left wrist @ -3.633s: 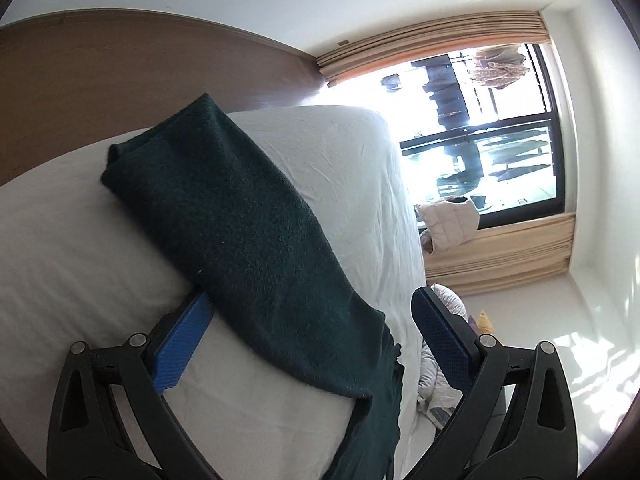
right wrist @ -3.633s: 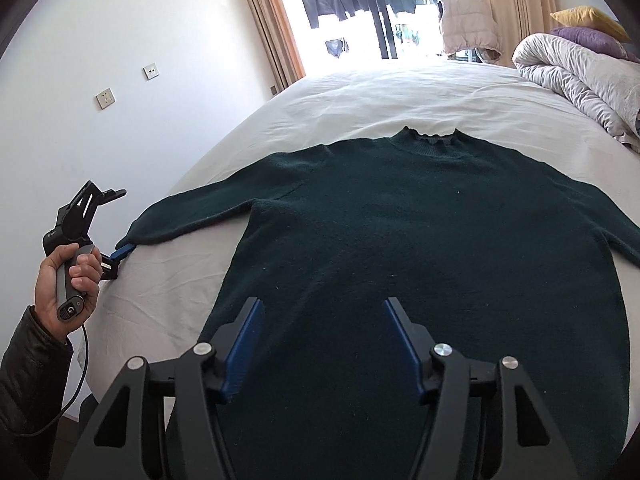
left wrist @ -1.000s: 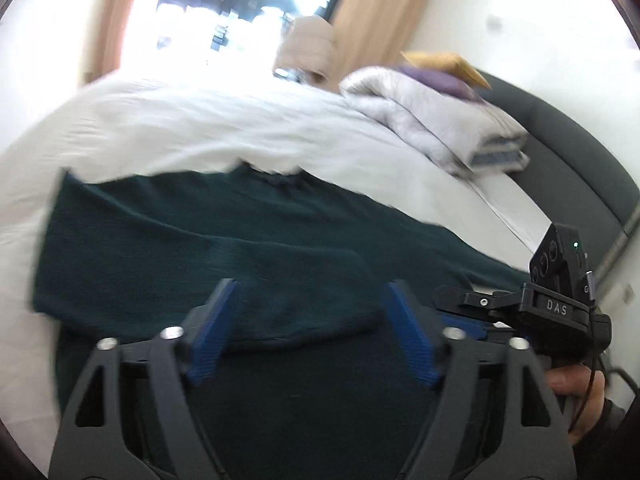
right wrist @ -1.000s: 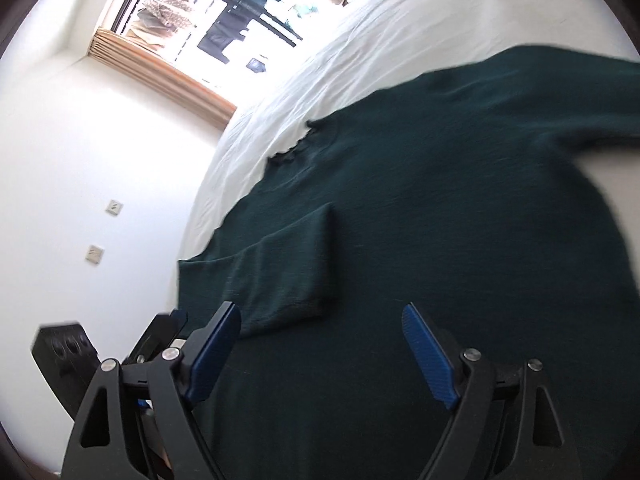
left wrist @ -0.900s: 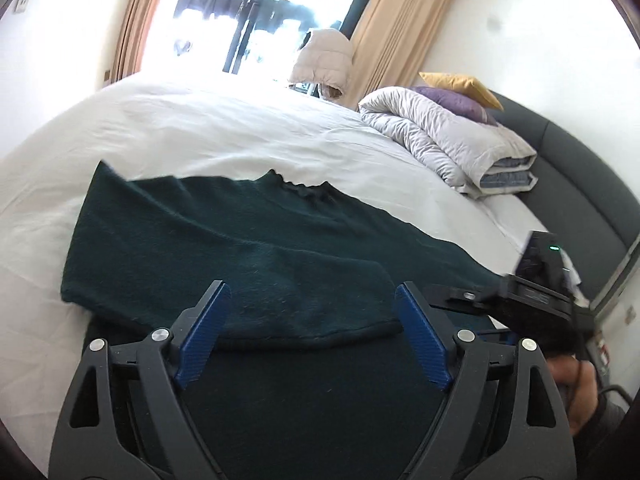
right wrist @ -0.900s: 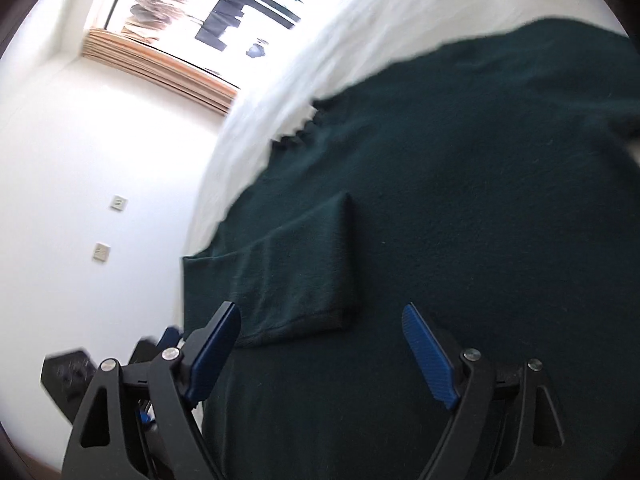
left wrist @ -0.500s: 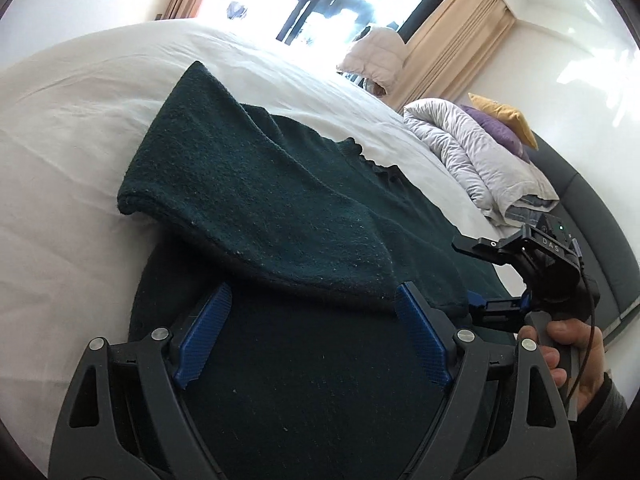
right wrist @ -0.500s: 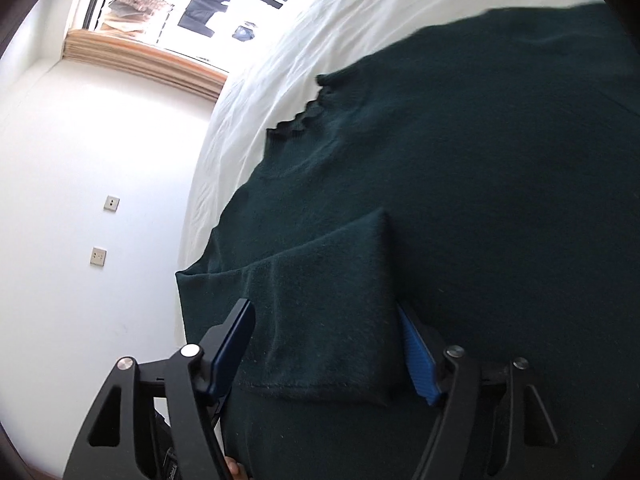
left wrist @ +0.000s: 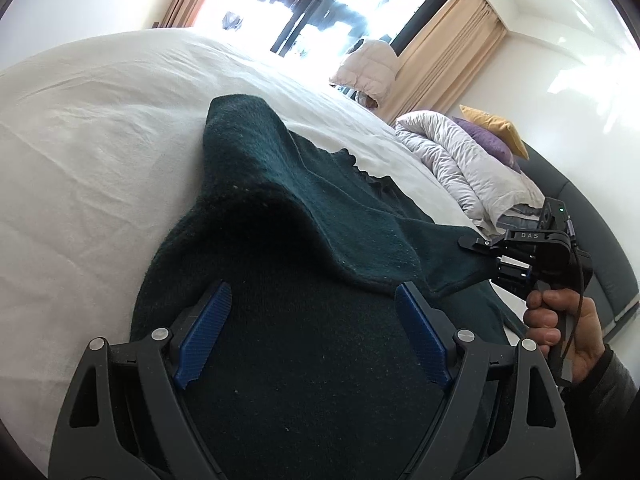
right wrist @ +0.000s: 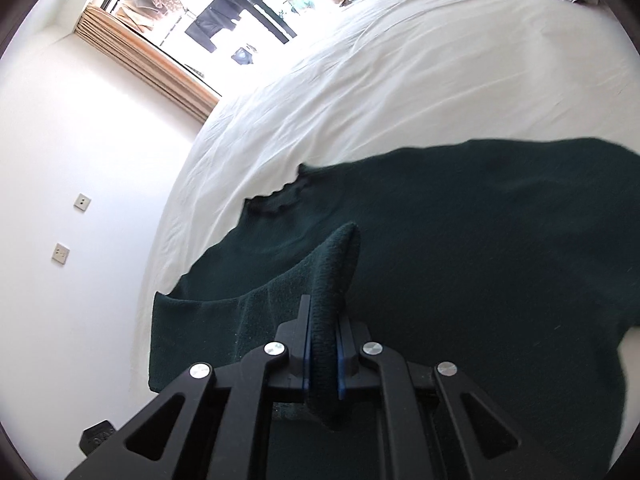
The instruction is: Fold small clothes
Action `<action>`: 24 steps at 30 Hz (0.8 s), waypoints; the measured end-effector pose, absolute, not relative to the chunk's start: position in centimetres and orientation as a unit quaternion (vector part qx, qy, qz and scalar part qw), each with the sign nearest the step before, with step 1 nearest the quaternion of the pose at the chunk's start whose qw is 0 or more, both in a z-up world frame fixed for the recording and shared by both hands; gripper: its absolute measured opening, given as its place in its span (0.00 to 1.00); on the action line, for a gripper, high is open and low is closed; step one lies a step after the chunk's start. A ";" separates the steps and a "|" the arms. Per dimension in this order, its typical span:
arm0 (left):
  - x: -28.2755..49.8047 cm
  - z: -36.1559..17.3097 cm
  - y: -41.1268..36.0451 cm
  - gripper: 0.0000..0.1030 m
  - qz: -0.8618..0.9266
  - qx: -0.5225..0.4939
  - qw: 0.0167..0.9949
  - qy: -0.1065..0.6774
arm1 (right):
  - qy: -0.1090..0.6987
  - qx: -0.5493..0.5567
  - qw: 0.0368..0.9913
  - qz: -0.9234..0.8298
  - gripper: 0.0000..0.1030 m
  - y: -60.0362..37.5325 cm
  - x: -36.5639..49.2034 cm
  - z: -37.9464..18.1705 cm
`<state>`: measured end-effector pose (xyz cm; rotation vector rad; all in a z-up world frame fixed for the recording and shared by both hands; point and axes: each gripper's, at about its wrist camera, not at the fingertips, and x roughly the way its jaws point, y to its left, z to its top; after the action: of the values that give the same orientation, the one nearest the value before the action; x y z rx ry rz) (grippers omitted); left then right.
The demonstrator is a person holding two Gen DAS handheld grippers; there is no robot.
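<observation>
The dark green sweater lies flat on the white bed, collar toward the window, its folded sleeve raised. The right tool is clamped on that sleeve; the left tool hovers spread wide over the body, with a rumpled duvet beyond.

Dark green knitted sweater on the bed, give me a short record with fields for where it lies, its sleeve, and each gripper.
garment: dark green knitted sweater, spread on the white bed sheet
sleeve: folded sleeve lies across the body, its cuff end raised
right gripper: shut on the sleeve's cuff end
left gripper: open, over the sweater's lower body, holding nothing
collar: scalloped neckline, toward the window
nearby: grey duvet with purple and yellow pillows at the bed's head
</observation>
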<state>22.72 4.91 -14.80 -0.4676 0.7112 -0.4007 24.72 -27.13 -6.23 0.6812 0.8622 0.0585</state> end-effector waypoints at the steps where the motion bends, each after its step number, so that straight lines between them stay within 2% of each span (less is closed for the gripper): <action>1: 22.7 -14.8 5.0 0.81 -0.193 -0.225 0.892 0.342 | 0.410 0.326 0.852 0.021 0.10 -27.8 24.6 -6.5; 16: 22.6 -13.9 6.1 0.82 -0.189 -0.220 0.894 0.343 | 0.421 0.269 0.866 -0.019 0.10 -28.7 26.0 -7.6; 21: 22.0 -10.5 7.4 0.82 -0.184 -0.235 0.907 0.298 | 0.429 0.239 0.871 -0.019 0.11 -28.4 26.6 -7.8; 24: 23.5 -8.0 7.1 0.82 -0.178 -0.209 0.919 0.282 | 0.427 0.231 0.874 -0.018 0.11 -28.4 27.0 -7.4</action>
<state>23.55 7.11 -8.05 -0.4291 0.5794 -0.3650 26.99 -28.40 -7.42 0.4830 0.8922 -0.0376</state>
